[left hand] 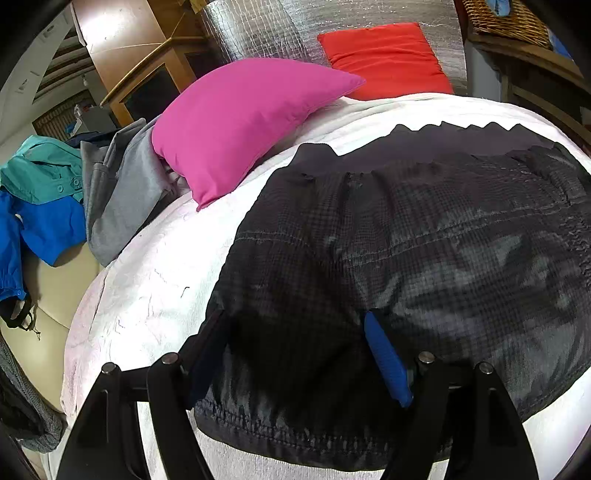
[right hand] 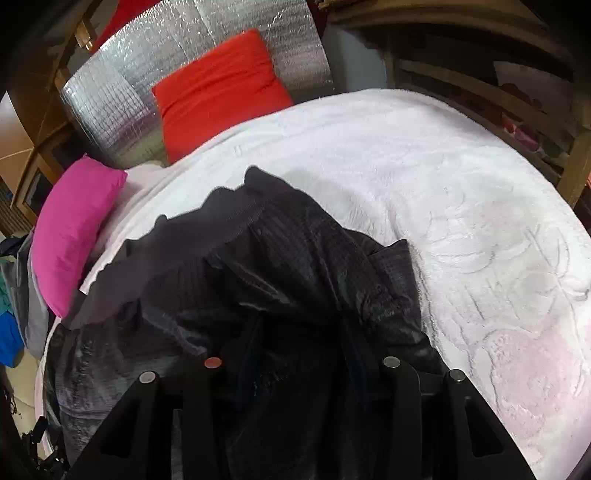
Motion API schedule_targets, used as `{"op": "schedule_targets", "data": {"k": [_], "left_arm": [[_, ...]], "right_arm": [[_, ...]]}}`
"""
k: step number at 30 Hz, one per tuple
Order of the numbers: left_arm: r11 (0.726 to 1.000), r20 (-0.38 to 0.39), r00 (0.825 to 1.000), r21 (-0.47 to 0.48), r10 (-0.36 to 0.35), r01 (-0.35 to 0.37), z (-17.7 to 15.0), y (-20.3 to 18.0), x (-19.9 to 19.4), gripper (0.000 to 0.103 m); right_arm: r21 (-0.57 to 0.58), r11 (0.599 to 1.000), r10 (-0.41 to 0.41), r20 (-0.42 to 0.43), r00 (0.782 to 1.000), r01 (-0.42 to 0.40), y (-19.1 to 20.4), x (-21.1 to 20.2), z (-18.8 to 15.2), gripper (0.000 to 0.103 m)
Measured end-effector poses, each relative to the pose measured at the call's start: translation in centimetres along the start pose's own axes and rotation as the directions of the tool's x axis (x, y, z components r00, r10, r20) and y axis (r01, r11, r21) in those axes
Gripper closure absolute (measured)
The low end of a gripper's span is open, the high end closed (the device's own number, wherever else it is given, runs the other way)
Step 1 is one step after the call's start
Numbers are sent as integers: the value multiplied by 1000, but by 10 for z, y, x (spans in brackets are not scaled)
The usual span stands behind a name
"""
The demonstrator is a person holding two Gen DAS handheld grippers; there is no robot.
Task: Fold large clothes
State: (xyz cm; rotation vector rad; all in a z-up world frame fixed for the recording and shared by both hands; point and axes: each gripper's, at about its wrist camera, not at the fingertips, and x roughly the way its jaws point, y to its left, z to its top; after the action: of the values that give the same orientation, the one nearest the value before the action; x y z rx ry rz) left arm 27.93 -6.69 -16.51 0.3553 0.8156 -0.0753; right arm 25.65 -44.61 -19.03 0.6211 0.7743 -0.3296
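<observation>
A black quilted jacket (left hand: 406, 236) lies spread on the white blanket (left hand: 155, 280) of a bed. My left gripper (left hand: 295, 325) stands open and wide over the jacket's near hem. One dark finger is at the hem's left corner, and the blue pad (left hand: 386, 362) rests on the cloth further right. Neither pinches the cloth. In the right wrist view the jacket (right hand: 280, 251) is bunched and raised, with its right part drawn over the rest. My right gripper (right hand: 303, 343) is shut on a thick fold of it, and the dark cloth largely hides the fingers.
A pink pillow (left hand: 240, 122) and a red pillow (left hand: 388, 59) lie at the head of the bed against a silver foil panel (left hand: 266, 33). Grey, teal and blue garments (left hand: 48, 199) are heaped at the left. The white blanket (right hand: 480, 221) lies bare to the right of the jacket.
</observation>
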Motion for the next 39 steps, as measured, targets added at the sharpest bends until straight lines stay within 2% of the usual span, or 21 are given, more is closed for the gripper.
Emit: {"op": "schedule_targets", "data": {"k": [4,7,10,13,15,17,18,20,22,23,25,26,29,31,33,35,39], "left_arm": [[1000,-2,1000,-8,0,0,-1,0,-1,27],[1000,-1,1000,-8,15,-15,-1,-2,-1,26],[999,-3,999,-10,39,-39,-1,-3,0,21],[998,-13,999,-57,33,-34,2,5,-6,20],[994,25,998,-96,52,-50,4,12,-19,21],[991,103,992,-119,72,-60,5,17,-39,21],[992,155,986,-120,58,-39,4,17,-51,20],[994,188,982,-103,-18,38,2,11,-60,19],[988,145,982,-75,-120,131,-2,-2,-53,18],[984,96,982,-58,-165,171,-4,-11,-44,18],[982,-9,982,-39,-186,186,-8,-28,-20,17],[985,-30,985,-29,-170,169,-11,-35,-11,17],[989,-17,989,-8,-144,144,-7,-39,-15,15],[988,-13,989,-36,-149,149,-7,-35,-19,15],[990,8,992,-68,-124,125,-10,-32,-31,16],[994,85,993,-66,-87,93,-14,-31,-56,16],[997,202,979,-68,-26,41,-23,-34,-110,15]], "right_arm": [[-21,999,37,46,998,-36,8,-32,-10,56],[-93,993,82,64,995,-76,24,-57,-29,55],[-185,976,129,69,989,-114,45,-76,-50,48],[-272,953,159,66,985,-136,63,-88,-71,48],[-309,943,154,71,986,-125,72,-92,-82,48],[-322,937,167,81,983,-133,76,-98,-91,48],[-322,937,171,81,982,-137,77,-100,-94,48],[-326,936,167,74,983,-135,78,-100,-99,48],[-332,935,151,44,988,-128,80,-93,-103,48],[-341,933,124,-6,992,-118,83,-81,-107,48],[-350,931,71,-97,993,-101,85,-55,-111,48],[-356,930,61,-104,993,-95,85,-49,-112,48],[-375,924,47,-86,995,-76,89,-56,-111,48],[-342,936,64,-79,995,-87,83,-63,-111,48],[-323,944,56,-51,997,-70,77,-75,-113,48],[-338,941,45,30,999,-32,74,-98,-119,48],[-332,943,22,161,987,33,66,-149,-127,46]]}}
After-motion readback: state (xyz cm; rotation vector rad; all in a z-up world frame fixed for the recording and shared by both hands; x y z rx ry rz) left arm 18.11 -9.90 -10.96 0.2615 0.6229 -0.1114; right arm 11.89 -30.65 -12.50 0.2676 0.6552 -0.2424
